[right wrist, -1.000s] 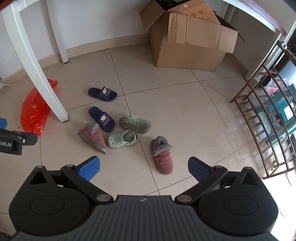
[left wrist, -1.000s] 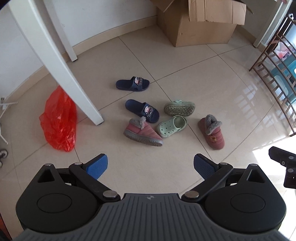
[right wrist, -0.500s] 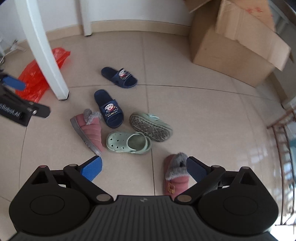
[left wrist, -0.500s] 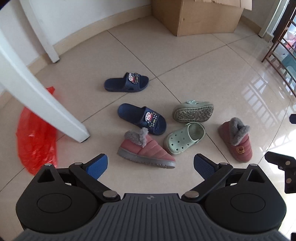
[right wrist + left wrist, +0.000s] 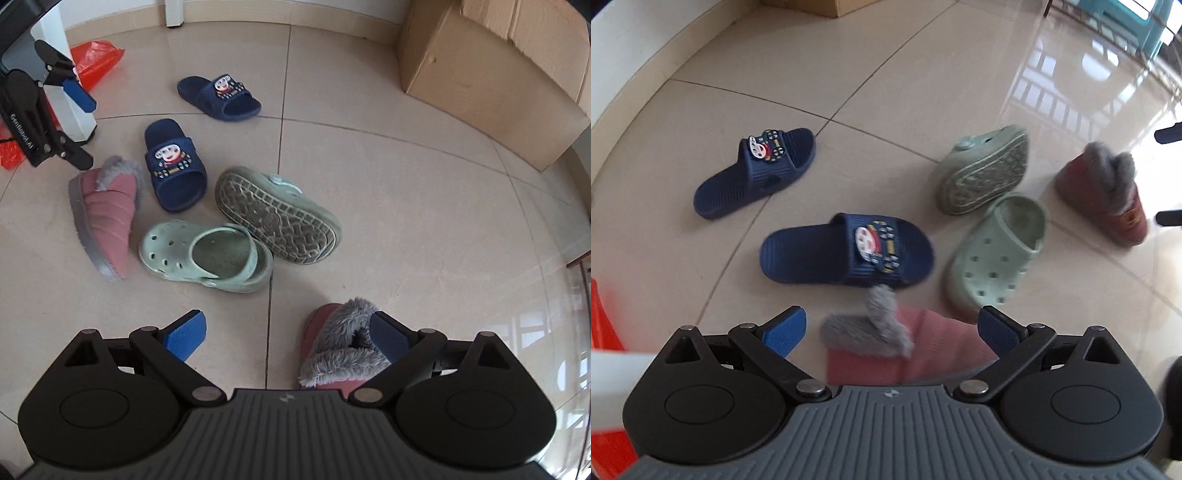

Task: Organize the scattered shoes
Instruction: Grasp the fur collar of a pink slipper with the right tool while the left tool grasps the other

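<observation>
Shoes: six on the tiled floor (image 5: 406, 192), three pairs, none paired or lined up.
Pink boots: one (image 5: 905, 343) at lower centre of the left wrist view, between the blue pads of the left gripper (image 5: 892, 328); contact cannot be told. The other (image 5: 340, 347) sits at lower right of the right wrist view; one pad of the right gripper (image 5: 290, 334) stands at its fur collar. The two boots lie well apart.
Green clogs: one upright (image 5: 207, 254) at centre of the right wrist view; the other (image 5: 277, 214) sole-up, touching it at the heel.
Navy slides: one (image 5: 173, 166) just beside the pink boot at mid-left; the other (image 5: 219, 98) apart, toward the top of the frame, pointing a different way.
Left gripper fingers: spread wide, holding nothing.
Right gripper fingers: spread wide, holding nothing.
Progress: judged at the start; no pair is matched yet.
Step in hand: likely each gripper closing on one pink boot to bring that pair together.
Remaining: pair the boots, turn the sole-up clog over and set it by its mate, align the slides.
Surroundings: cardboard box (image 5: 498, 85) at upper right, white table leg (image 5: 70, 107) and red bag (image 5: 96, 61) at upper left.
</observation>
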The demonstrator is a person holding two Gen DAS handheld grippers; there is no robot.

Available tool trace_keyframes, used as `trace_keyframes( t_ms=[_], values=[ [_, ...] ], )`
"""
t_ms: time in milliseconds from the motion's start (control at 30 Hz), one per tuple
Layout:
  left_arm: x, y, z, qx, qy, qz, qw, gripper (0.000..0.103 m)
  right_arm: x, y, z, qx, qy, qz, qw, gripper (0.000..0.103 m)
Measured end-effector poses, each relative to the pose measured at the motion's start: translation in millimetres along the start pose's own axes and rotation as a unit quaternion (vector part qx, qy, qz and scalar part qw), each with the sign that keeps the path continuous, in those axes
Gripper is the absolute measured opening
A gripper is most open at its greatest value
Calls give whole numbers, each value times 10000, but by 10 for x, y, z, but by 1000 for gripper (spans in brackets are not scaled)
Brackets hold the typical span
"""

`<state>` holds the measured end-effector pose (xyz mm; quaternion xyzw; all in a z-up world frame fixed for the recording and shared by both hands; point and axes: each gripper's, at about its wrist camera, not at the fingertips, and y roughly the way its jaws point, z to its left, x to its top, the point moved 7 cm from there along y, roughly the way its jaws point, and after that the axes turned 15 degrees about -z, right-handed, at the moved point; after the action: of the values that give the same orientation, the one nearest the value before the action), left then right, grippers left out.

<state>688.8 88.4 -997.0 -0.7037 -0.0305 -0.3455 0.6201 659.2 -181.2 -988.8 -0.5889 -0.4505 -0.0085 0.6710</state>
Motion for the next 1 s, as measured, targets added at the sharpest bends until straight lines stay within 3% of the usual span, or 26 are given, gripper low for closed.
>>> trace_keyframes(
  t_ms=[133,267,433,600,733,833,933,1000],
  values=[
    [-45,206,69,-227,-276,203,9992,100,-164,265,-145,-14,75,199,9998,96],
    [-60,309,90,-10,-161,198,9997,100,-233,380,-210,-55,-106,280,9995,93],
    [-153,446,37,-36,-483,305,9984,100,-275,560,-276,-45,-46,430,9991,87],
    [-262,632,-12,94,-519,605,9968,100,-308,647,-346,-26,-93,568,9983,86],
    [-293,676,-68,-76,-672,569,9961,98,-343,703,-378,57,-25,655,9978,74],
    [-313,664,-87,16,-599,527,9968,87,-372,751,-364,80,-64,702,9975,74],
    [-307,607,-60,93,-709,442,9965,70,-401,799,-351,104,-104,749,9971,74],
    [-302,555,-13,28,-925,343,9951,46,-421,831,-342,120,-130,781,9968,61]
  ],
)
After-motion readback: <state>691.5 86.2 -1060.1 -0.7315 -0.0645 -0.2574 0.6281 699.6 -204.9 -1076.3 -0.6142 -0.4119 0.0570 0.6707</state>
